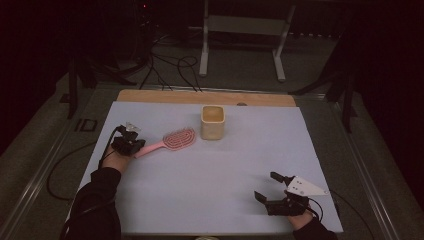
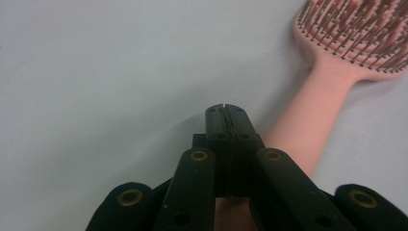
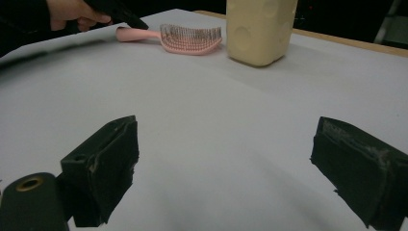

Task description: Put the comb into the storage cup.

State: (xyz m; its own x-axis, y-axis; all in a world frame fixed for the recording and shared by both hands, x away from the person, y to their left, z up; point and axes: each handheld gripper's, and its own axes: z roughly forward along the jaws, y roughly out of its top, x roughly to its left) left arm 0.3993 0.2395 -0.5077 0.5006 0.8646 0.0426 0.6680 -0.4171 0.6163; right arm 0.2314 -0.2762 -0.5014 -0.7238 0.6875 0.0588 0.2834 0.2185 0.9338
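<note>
Pink plastic paddle hairbrush (image 1: 172, 140), bristles up, lies on the pale grey table cover (image 1: 210, 190) at about 10 o'clock from table centre, head toward 2 o'clock, handle toward 8 o'clock. Cream squarish plastic cup (image 1: 213, 122) stands upright just beyond the brush head, at 12 o'clock from centre; whether they touch I cannot tell.

Left gripper (image 1: 131, 144) sits at the handle's end. In the left gripper view its tongs are pressed together tip to tip (image 2: 226, 118); the handle (image 2: 300, 127) runs beside and under them, and something pink shows low between the arms. Whether the handle is actually pinched I cannot tell.

Right gripper (image 1: 272, 187) rests at 5 o'clock, well apart from the brush, tongs spread wide and empty (image 3: 226, 159).

Judgement: step in hand is taking hold of the brush handle. Next move calls for confirming the hold, then lifting the brush level; the cup is the likely destination, so the head must clear its rim.

Surface: smooth cover over a wooden board (image 1: 205, 97), bare strip at the far edge. Room: dim, dark floor, cables (image 1: 170, 67), white frame legs (image 1: 240, 30) at 12 o'clock.
</note>
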